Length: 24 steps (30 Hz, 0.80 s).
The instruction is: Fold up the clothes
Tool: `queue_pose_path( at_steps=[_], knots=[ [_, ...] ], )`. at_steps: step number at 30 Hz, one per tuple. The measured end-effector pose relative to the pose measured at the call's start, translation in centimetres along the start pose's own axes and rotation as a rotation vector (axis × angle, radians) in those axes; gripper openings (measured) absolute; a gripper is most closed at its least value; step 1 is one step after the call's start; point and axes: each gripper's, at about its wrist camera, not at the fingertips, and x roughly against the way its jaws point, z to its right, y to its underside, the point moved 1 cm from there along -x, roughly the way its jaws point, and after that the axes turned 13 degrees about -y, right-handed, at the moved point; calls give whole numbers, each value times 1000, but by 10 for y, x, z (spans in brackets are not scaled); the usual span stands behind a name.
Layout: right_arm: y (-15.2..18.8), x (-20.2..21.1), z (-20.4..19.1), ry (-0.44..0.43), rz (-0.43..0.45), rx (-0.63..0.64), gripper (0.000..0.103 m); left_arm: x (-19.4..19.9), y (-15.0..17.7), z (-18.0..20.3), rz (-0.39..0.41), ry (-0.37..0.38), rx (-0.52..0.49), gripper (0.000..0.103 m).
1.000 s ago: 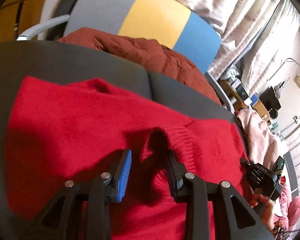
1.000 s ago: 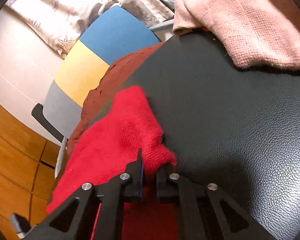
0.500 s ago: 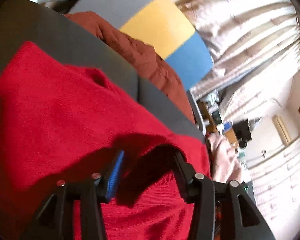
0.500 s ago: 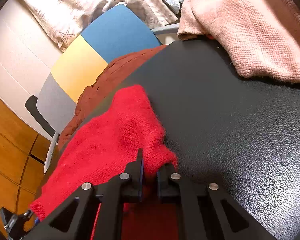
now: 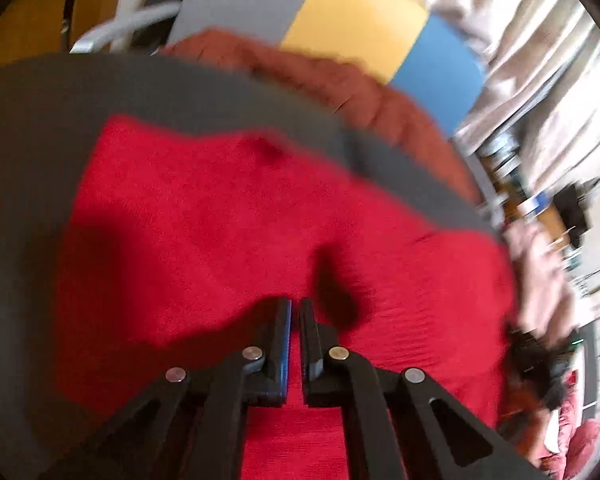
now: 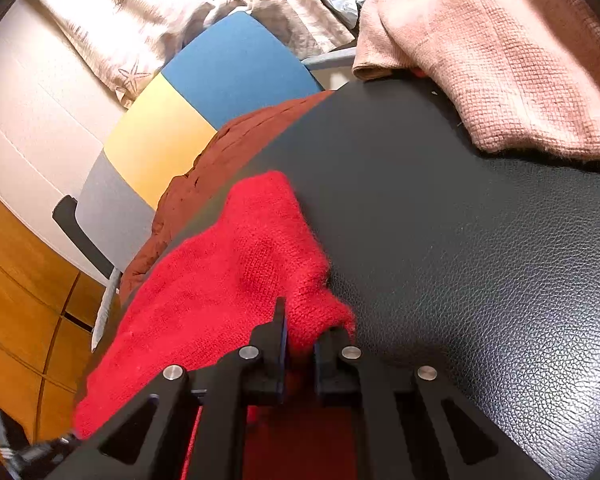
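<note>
A red knitted sweater point(image 5: 220, 220) lies spread on a dark leather surface point(image 5: 40, 120). My left gripper point(image 5: 295, 308) sits over the sweater's near middle. Its jaws are drawn together to a thin slit, with red knit showing in the slit and a raised fold just to the right; this view is motion-blurred. In the right wrist view my right gripper point(image 6: 300, 328) is shut on a corner of the red sweater point(image 6: 236, 272), which bulges up over the fingers. The leather surface point(image 6: 460, 240) is bare to its right.
A pink knitted garment point(image 6: 500, 48) is heaped at the far right of the leather surface. A rust-brown quilted garment point(image 6: 228, 152) lies beyond the far edge, against a chair back point(image 6: 168, 128) in grey, yellow and blue. Curtains and a wooden floor lie behind.
My left gripper's jaws have gone from wide open around a raised fold to nearly touching, and that view has swung and blurred. The right gripper has kept its hold and barely shifted.
</note>
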Motion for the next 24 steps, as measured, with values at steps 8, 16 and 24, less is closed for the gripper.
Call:
queue_pose_path(
  at_steps=[8,16,24],
  knots=[
    [-7,4,-6,-10,-66,11,27,44,15,26,195,49,-52,14],
    [10,86,-84,85,-11,399,80,26,35,65,212,-77,-292,21],
    [12,13,-111,154,-100,595,22,15,34,61,215,-83,-314,37]
  ],
)
